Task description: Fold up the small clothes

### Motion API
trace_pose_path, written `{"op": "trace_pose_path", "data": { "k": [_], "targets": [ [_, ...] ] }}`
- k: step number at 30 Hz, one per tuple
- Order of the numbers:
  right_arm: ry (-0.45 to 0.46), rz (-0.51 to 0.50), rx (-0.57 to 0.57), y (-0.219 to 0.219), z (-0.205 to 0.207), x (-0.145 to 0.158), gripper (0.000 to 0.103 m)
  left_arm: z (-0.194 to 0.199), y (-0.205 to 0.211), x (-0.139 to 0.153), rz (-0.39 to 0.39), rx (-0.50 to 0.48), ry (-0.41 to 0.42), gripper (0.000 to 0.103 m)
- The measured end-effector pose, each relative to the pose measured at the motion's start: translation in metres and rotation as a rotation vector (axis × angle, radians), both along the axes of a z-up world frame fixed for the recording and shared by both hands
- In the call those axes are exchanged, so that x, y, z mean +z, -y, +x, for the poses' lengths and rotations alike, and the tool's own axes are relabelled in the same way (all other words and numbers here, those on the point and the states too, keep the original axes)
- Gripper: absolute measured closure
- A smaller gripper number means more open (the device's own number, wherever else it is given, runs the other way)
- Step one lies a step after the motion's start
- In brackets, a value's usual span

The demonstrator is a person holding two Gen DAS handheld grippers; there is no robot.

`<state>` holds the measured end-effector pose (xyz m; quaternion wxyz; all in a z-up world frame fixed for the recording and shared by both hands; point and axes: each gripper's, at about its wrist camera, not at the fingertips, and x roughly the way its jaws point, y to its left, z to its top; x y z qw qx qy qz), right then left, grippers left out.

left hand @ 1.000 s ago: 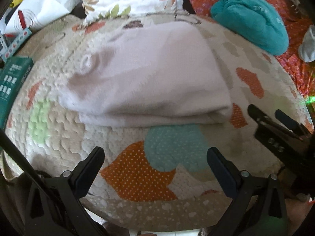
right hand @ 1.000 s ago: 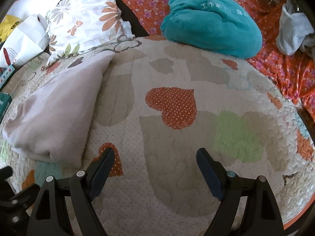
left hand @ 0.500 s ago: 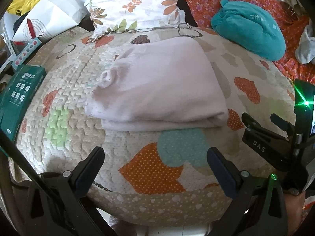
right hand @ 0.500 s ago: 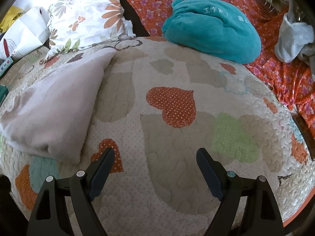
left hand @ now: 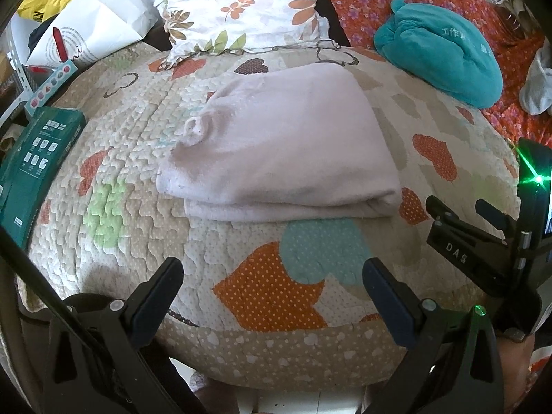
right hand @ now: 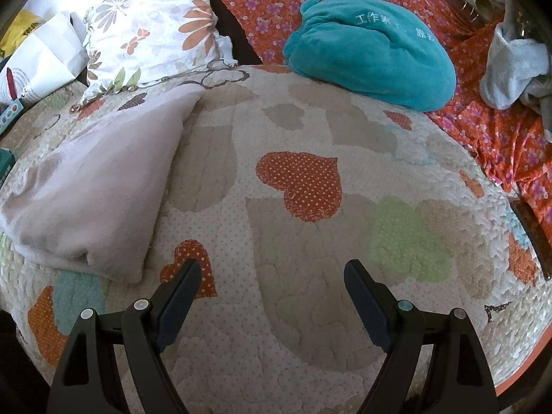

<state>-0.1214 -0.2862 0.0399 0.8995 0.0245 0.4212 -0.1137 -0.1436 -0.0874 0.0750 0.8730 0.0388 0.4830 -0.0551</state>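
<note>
The pale pink garment (left hand: 286,145) lay folded into a thick rectangle on the heart-patterned quilt (left hand: 276,283) of the bed, with the left claw (left hand: 272,286) hovering short of its near edge and the right claw (right hand: 272,286) off to its right, over bare quilt. Both claws stood spread wide and held nothing. The chief risk from here looked to be the fold itself: a puckered lump (left hand: 198,127) sat at the garment's far left corner, possibly a cuff or tucked sleeve, though the fisheye view left that unclear, and the lower layer stuck out a little beyond the upper one along the near edge. If a claw pinched only the top layer there, the stack would likely peel open or skew instead of folding over as one. The soft, puffy quilt added a second hazard, since a low approach could catch bedding along with cloth and drag the whole pile. The teal plush bundle (right hand: 369,51) and the floral pillow (left hand: 241,7) lay close behind, so a fold thrown too far could land on them. The green box (left hand: 31,172) at the left stood well apart.
</note>
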Motion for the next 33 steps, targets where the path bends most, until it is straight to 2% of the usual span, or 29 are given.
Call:
{"op": "trace_pose_path", "data": {
  "k": [33],
  "targets": [
    [0.016,0.021,0.006,-0.001,-0.002,0.003,0.015,0.003,-0.005,-0.012,-0.010,0.005,-0.021,0.000]
  ]
}}
